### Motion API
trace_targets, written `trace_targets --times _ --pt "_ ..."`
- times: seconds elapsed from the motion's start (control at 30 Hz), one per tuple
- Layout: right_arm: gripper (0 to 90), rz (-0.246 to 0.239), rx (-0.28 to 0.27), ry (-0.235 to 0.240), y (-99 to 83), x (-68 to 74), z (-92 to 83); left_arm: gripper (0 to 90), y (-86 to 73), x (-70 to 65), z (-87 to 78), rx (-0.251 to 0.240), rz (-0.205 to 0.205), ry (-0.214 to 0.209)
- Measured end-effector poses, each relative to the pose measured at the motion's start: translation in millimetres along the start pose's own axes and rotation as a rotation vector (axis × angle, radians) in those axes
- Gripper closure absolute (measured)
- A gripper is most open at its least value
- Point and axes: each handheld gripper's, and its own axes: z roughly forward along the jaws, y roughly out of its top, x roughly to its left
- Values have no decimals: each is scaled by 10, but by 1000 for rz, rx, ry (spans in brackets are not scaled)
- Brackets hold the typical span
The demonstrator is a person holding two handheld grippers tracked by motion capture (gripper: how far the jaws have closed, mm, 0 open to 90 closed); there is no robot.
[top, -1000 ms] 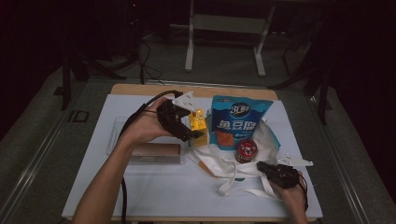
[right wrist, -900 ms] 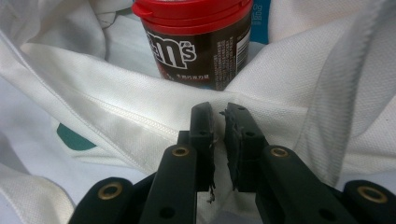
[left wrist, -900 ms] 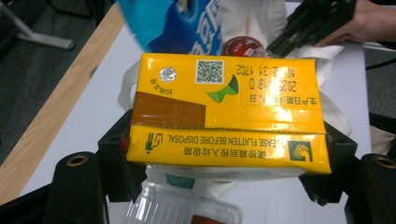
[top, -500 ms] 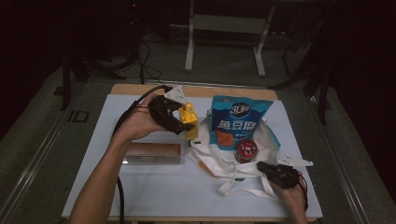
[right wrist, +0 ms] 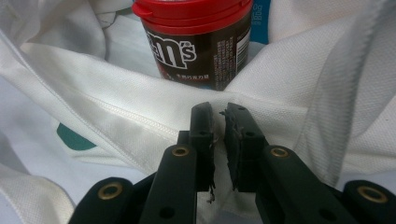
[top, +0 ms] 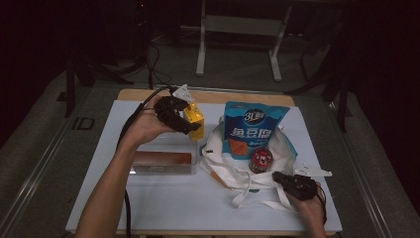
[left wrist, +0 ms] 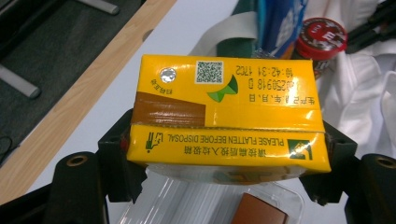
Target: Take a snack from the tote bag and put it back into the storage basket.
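We've got the yellow juice carton [left wrist: 224, 123] clamped in our left gripper [top: 184, 121], while our right gripper [right wrist: 218, 135] pinches the white tote bag [right wrist: 140, 116] rim, apparently keeping it open for packing.

Dim room; grey floor [top: 44, 148]; white-topped wooden table [top: 163, 198]; metal stand [top: 237, 29] behind.

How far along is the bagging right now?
Done: blue snack pouch and red-lidded candy jar sit in the white tote bag. In hand: left gripper clamps the yellow juice carton; right gripper pinches the bag's edge. Left: bag the carton, perhaps the brown box.
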Motion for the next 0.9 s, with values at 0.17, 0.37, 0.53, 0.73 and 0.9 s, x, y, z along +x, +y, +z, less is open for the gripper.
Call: trace_targets --times 0.17,0.37,0.53,0.73,0.9 --pt "815 0 0 0 0 0 0 283 16 36 60 17 -33 22" --pt "814 0 -1 0 -1 -1 0 282 12 90 130 30 -76 64" --pt "814 0 -1 1 -1 -2 -1 283 -5 124 151 23 -108 71" --pt "815 2 -1 1 -1 -1 -1 282 -43 161 192 39 -151 117" --pt "815 3 -1 1 -2 -2 -1 283 -72 186 203 48 -192 145"
